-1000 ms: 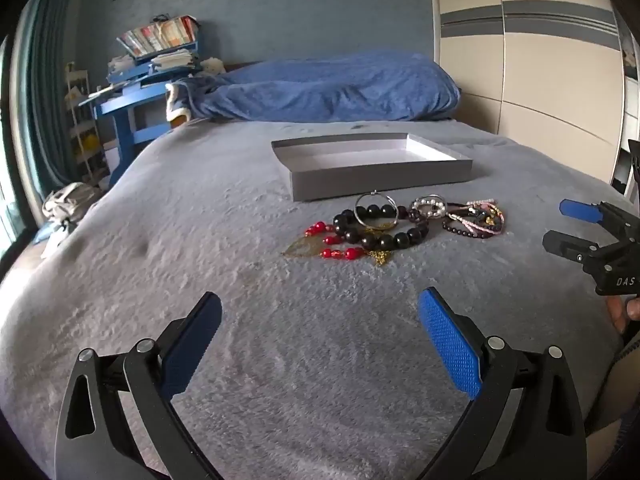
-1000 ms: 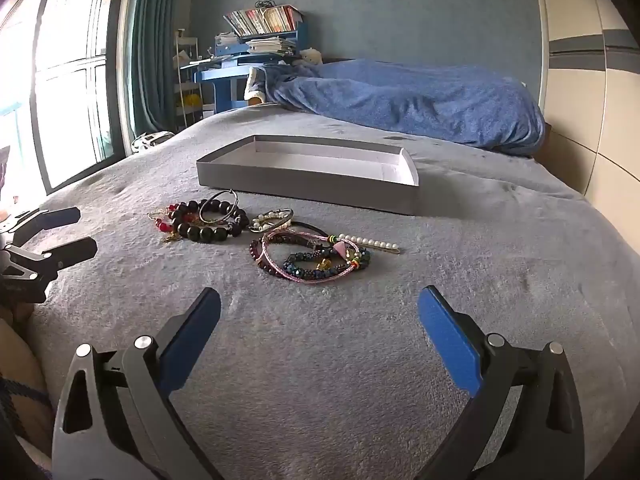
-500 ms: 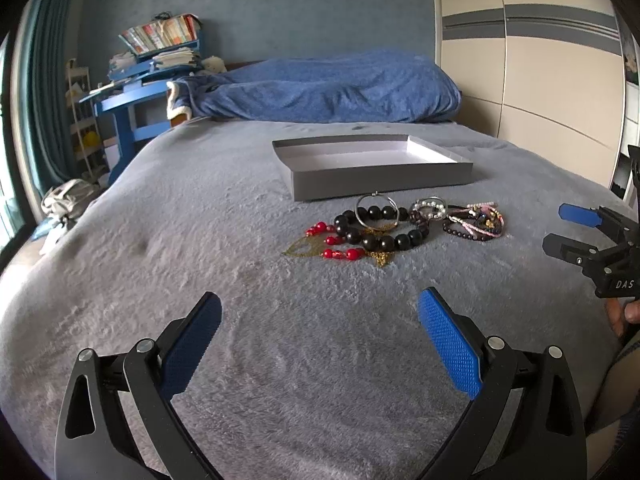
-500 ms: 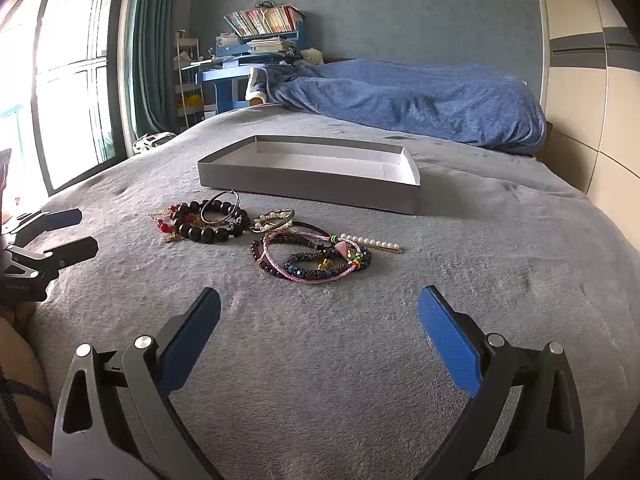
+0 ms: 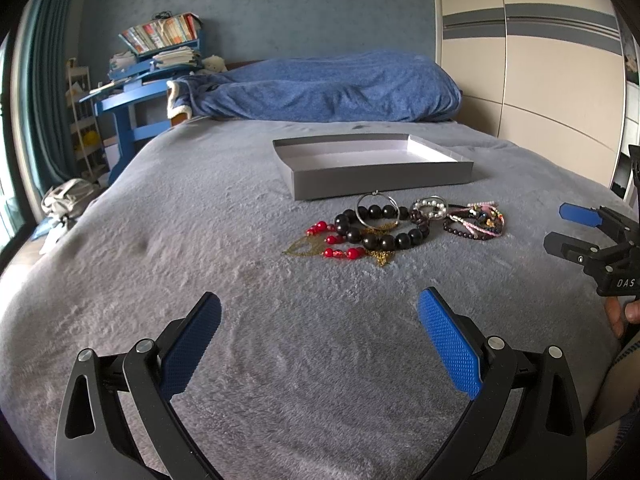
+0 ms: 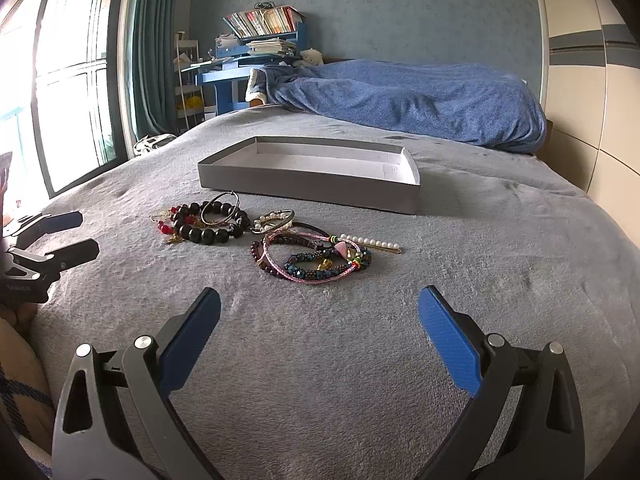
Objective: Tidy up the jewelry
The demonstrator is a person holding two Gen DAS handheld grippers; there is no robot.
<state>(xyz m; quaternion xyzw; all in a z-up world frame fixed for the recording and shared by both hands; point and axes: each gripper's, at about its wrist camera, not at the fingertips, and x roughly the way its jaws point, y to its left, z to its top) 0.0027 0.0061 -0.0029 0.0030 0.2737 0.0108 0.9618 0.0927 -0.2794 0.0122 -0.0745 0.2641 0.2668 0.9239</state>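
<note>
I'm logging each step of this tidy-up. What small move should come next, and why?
Probably ease the right tongs forward to the pink cord bracelet: both tongs are open and empty, the grey box holds nothing, and that pile lies nearest.

The left gripper is hovering wide apart and empty at the bottom of the frame over the grey bed. At centre, a black bead bracelet is lying just below the grey box. The right gripper is reaching in at the right edge.
</note>
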